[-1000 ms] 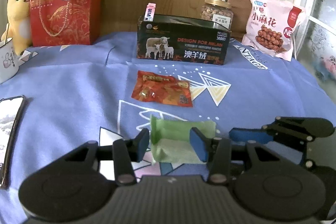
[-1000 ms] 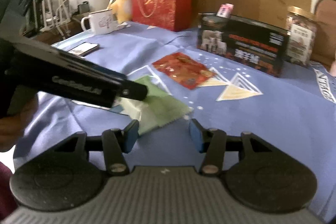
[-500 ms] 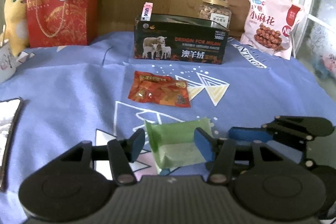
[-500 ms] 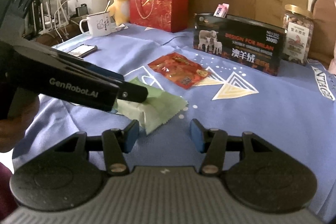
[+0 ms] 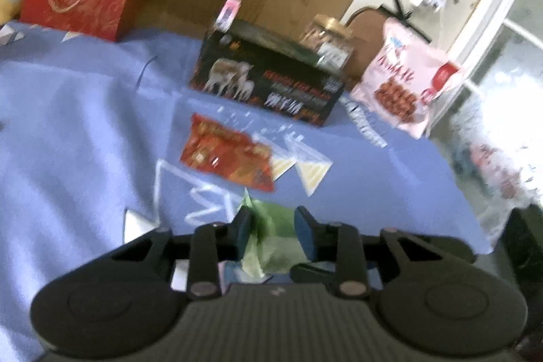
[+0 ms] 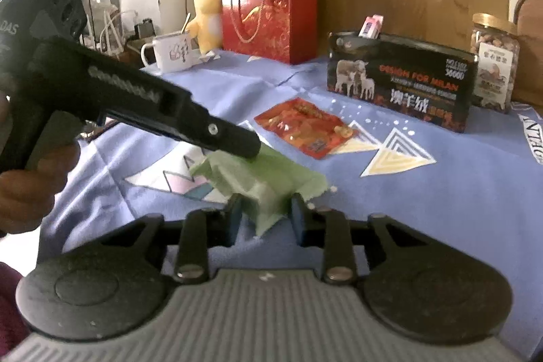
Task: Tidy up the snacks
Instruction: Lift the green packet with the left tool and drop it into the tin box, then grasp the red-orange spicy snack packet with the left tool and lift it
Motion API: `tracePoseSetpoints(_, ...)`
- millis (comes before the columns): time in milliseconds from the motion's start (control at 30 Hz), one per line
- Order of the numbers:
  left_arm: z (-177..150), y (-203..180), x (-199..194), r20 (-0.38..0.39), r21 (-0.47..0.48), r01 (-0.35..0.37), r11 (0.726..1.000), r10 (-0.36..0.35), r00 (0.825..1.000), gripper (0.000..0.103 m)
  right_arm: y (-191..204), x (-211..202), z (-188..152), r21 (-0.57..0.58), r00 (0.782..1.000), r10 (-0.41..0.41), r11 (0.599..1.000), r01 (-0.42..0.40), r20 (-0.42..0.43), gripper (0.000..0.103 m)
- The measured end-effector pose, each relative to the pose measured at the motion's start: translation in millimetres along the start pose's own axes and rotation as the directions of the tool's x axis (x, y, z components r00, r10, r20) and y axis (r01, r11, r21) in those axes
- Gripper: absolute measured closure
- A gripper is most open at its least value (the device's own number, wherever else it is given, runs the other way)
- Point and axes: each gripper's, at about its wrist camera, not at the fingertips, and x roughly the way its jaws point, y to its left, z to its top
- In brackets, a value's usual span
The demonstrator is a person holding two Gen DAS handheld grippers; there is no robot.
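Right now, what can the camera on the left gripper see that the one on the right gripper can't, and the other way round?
Only the left wrist view shows the pink snack bag at the far right. Only the right wrist view shows the white mug, the whole yellow plush chick and the left gripper's body from outside. Both show the green packet between the fingers, the red snack packet, the black box, the nut jar and the red gift bag.

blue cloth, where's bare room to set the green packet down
Bare cloth lies right of the red packet, in front of the black box, and also between the white mug and the red packet. It is crowded along the back wall and around the green packet, where both sets of fingers meet.
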Motion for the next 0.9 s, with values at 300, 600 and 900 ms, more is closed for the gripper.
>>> tracePoseSetpoints(300,61.9,-22.6,9.4,0.078,0.059,0.083,0.995,-0.087,0.993,0.075,-26.7,-9.1,32.9,0.03,0.986,-0.088,0.996,0.084,0.14,0.077)
tracePoseSetpoints(600,148.8,-47.5,59.0,0.176,0.159,0.084,0.984,-0.112,0.978,0.076,-97.5,23.2,101.4,0.036,0.942,-0.221,0.975,0.22,0.252,0.077)
tracePoseSetpoints(900,178.2,-8.1,138.8,0.138,0.065,-0.066,0.996,0.056,0.989,0.075,-142.5,75.5,122.1,0.086,0.943,-0.246,0.969,0.232,0.223,0.077)
